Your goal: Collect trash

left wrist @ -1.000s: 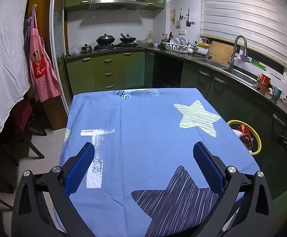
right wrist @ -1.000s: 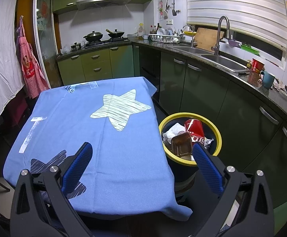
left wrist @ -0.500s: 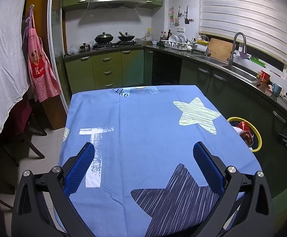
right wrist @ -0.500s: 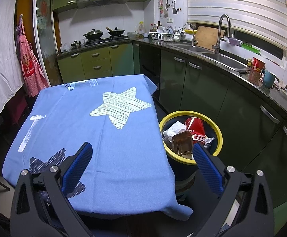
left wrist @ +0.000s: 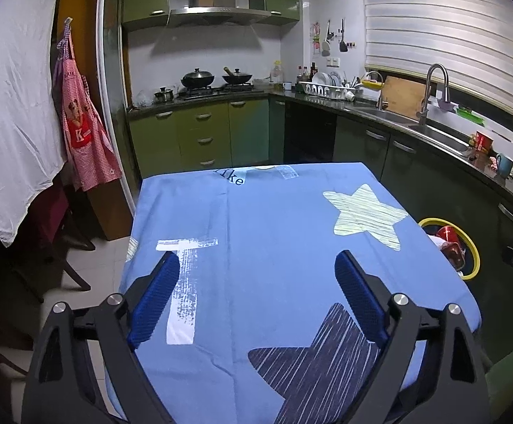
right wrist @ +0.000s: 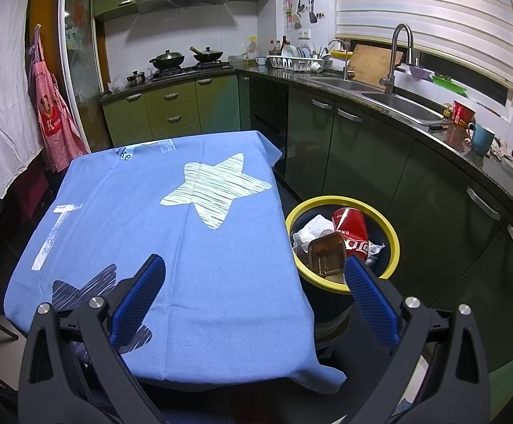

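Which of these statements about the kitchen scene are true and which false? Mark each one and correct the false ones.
1. The right gripper is shut on a red can. False: it is open and holds nothing.
2. The trash bin has a yellow rim. True.
3. The red can lies on the blue tablecloth. False: it is in the bin.
4. The left gripper is open. True.
5. White crumpled paper is in the bin. True.
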Demonstrator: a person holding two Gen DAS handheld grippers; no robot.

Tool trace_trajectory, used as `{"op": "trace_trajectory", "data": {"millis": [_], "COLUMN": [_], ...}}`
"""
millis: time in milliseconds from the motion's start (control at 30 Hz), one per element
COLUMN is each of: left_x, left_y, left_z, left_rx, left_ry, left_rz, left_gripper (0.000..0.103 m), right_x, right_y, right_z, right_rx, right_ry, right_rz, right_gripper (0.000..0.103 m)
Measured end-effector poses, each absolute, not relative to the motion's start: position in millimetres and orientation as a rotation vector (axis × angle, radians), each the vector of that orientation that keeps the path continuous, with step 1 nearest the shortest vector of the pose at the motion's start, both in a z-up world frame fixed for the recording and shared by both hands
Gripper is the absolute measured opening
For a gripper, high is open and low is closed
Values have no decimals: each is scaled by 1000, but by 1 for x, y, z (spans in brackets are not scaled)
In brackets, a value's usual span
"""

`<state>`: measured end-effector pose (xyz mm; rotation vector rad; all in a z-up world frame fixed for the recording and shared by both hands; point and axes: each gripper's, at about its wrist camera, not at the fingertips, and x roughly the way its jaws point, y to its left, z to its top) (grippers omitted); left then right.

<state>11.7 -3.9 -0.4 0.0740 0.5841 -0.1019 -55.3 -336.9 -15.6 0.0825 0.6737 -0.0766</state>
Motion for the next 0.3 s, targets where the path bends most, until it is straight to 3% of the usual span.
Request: {"op": "trace_trajectory", "data": {"millis": [133,300], "left_x": [15,22], "left_y": [-6,-6], "left_z": [-3,-10], "left_rx": [85,107], "left_ry": [600,626], "left_rz": [-95,-89], "left_gripper": [99,99], "right_x": [-54,-47], "right_y": [-336,-334], "right_z": [-18,-24], "right_rx": [82,84], "right_ry": [679,692], "right_rz": [-76,-58], "right_gripper": [97,97]}}
